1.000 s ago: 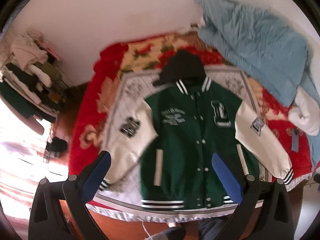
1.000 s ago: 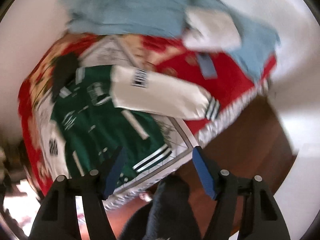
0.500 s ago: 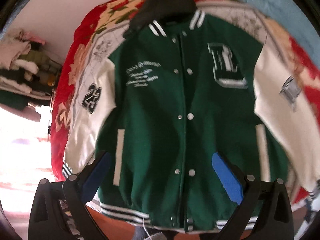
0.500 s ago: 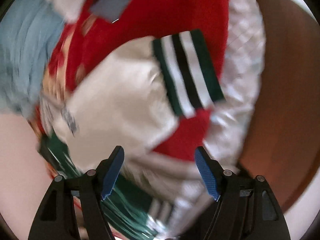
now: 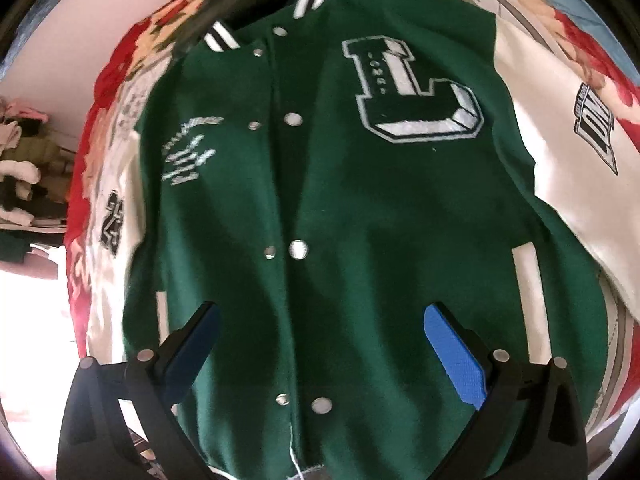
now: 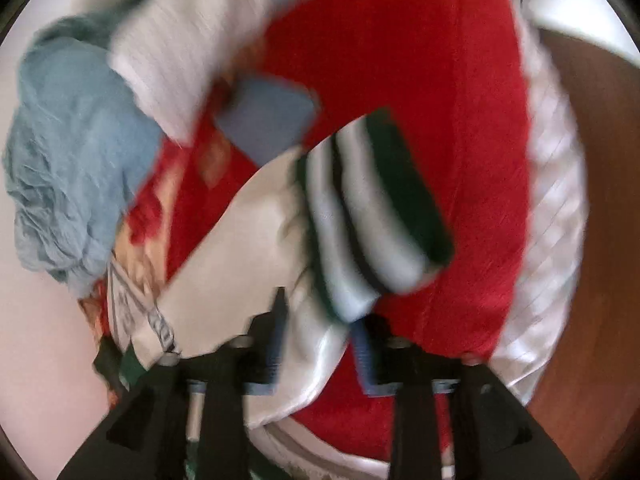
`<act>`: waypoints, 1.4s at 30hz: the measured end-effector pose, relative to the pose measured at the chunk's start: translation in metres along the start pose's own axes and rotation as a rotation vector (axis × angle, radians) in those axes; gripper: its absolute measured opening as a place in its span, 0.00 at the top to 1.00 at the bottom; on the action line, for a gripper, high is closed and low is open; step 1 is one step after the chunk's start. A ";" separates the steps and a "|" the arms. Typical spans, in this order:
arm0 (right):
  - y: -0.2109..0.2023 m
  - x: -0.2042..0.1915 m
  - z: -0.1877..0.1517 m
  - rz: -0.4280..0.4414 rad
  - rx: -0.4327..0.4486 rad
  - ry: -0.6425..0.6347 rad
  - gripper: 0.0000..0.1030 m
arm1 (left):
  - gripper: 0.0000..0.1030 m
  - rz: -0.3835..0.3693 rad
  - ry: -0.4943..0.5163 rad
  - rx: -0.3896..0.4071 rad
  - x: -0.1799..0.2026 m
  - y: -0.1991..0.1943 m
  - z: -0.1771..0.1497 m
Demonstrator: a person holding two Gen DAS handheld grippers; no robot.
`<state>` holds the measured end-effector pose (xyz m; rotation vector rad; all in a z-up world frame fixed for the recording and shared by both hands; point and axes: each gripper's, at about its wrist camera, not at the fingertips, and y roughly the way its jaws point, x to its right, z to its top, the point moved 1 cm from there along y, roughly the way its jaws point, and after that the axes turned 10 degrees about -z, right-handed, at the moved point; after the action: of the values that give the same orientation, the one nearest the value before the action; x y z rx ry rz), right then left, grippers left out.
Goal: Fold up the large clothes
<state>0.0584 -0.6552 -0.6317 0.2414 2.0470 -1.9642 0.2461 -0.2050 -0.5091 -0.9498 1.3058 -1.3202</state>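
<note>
Nearer now: green jacket [image 5: 360,208], seemingly flat

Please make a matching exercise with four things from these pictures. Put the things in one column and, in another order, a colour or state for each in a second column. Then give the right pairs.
Things:
1. jacket body
2. sleeve cuff
3. left gripper
4. crumpled cloth

Colour or state:
A. light blue
B. open, nothing between its jaws
C. green, with a large letter L patch
D. striped white, green and black

Pairs: 1-C, 2-D, 3-B, 4-A
</note>
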 end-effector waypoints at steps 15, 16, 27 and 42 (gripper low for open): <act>-0.040 -0.119 -0.049 0.143 0.148 -0.157 0.92 | 0.00 -0.032 -0.138 0.061 -0.037 0.018 0.029; -0.053 -0.150 -0.062 0.151 0.157 -0.229 0.92 | 0.00 -0.034 -0.143 0.074 -0.044 0.011 0.029; -0.072 -0.396 -0.296 0.154 0.085 -0.932 0.93 | 0.00 -0.085 -0.363 0.134 -0.178 -0.047 -0.013; 0.150 -0.427 -0.725 -0.213 -0.153 -1.927 0.85 | 0.00 0.047 -0.760 0.059 -0.360 0.024 -0.111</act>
<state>0.4410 0.1087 -0.6176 -1.3522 0.7681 -0.9704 0.2069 0.1700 -0.5030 -1.2085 0.6885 -0.8169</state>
